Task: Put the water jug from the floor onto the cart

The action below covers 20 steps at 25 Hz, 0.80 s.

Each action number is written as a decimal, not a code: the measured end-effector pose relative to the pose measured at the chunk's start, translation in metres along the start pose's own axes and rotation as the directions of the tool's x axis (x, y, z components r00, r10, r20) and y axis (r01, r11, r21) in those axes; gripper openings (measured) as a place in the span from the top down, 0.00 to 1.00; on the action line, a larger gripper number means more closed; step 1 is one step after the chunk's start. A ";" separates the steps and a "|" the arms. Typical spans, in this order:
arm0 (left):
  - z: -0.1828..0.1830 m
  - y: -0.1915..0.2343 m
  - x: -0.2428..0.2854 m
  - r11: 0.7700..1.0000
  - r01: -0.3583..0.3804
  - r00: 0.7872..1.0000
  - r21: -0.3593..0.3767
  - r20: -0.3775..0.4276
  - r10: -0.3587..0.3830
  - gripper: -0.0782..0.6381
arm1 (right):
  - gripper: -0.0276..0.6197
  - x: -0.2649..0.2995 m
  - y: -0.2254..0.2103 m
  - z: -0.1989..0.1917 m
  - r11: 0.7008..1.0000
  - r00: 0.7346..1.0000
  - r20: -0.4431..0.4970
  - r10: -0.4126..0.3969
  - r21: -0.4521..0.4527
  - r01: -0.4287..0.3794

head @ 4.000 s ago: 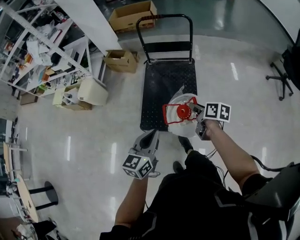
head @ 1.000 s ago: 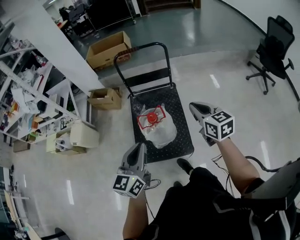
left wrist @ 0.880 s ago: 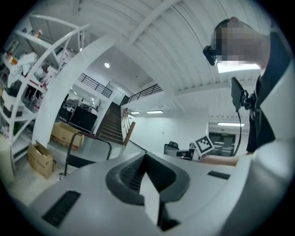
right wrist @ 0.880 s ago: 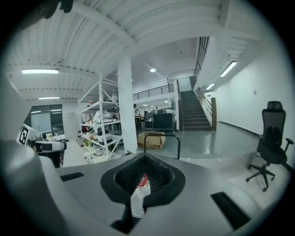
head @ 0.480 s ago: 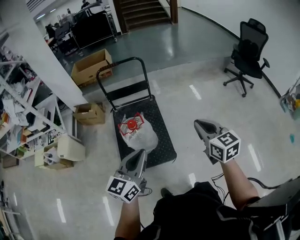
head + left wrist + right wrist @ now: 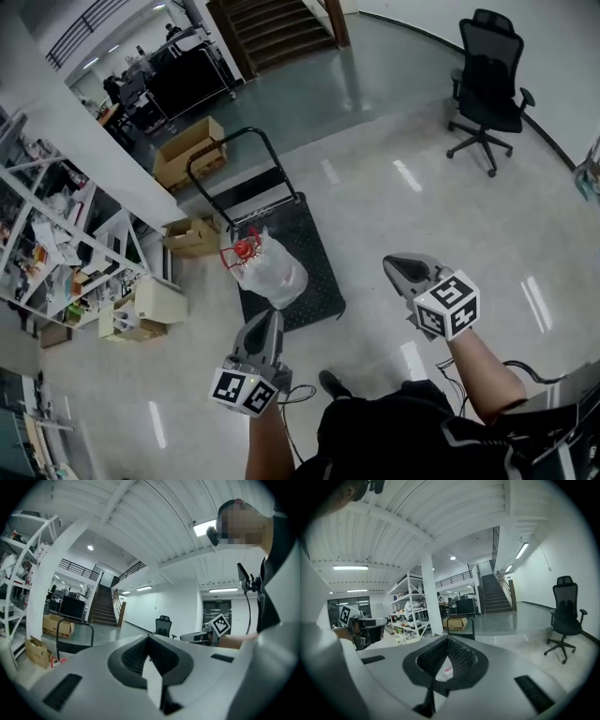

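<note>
Since the earlier frames, when the right gripper held the jug, the 2 grippers have pulled back from the cart. The left gripper [image 6: 272, 319] and right gripper [image 6: 394, 266] are closed with nothing between the jaws. The left is just off the cart's [image 6: 319, 286] near edge, the right over bare floor. The jug [image 6: 272, 272] lies tilted on the deck, red cap toward the handle. 2 boxes [image 6: 192, 236] and a chair [image 6: 487, 61] stand beyond.

Black office chair [image 6: 487, 70] far right on glossy floor [image 6: 375, 216]. Stairs [image 6: 272, 28] far centre. Left: cluttered white shelving rack [image 6: 56, 234] w/ white pillar [image 6: 84, 141] beside it. Open cardboard box [image 6: 190, 150] far left, smaller box [image 6: 192, 236] nearer, beige box [image 6: 161, 298] by rack.
</note>
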<state>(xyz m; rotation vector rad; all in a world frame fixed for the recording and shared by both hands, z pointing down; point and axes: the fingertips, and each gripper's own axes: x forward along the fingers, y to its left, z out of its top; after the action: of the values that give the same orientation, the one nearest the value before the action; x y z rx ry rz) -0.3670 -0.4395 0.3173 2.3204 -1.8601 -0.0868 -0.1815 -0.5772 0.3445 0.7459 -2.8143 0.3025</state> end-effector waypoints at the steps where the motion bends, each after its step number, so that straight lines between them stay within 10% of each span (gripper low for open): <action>1: -0.003 -0.016 -0.002 1.000 -0.024 1.000 0.001 -0.001 0.024 0.90 | 0.95 -0.017 -0.006 -0.005 1.000 1.000 0.008 0.014 0.000 -0.014; 10: -0.012 -0.154 -0.034 0.997 -0.067 0.995 0.032 -0.073 0.069 0.90 | 0.95 -0.116 -0.020 -0.026 0.996 0.996 0.025 0.089 -0.012 -0.089; 20: -0.033 -0.228 -0.133 0.998 0.040 0.999 0.043 -0.013 -0.040 0.90 | 0.95 -0.198 0.078 -0.060 0.996 0.999 0.027 0.044 -0.082 -0.042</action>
<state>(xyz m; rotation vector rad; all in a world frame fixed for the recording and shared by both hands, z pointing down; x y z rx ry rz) -0.1716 -0.2588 0.3040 2.3813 -1.8279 -0.0380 -0.0437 -0.4039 0.3394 0.6786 -2.8535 0.1847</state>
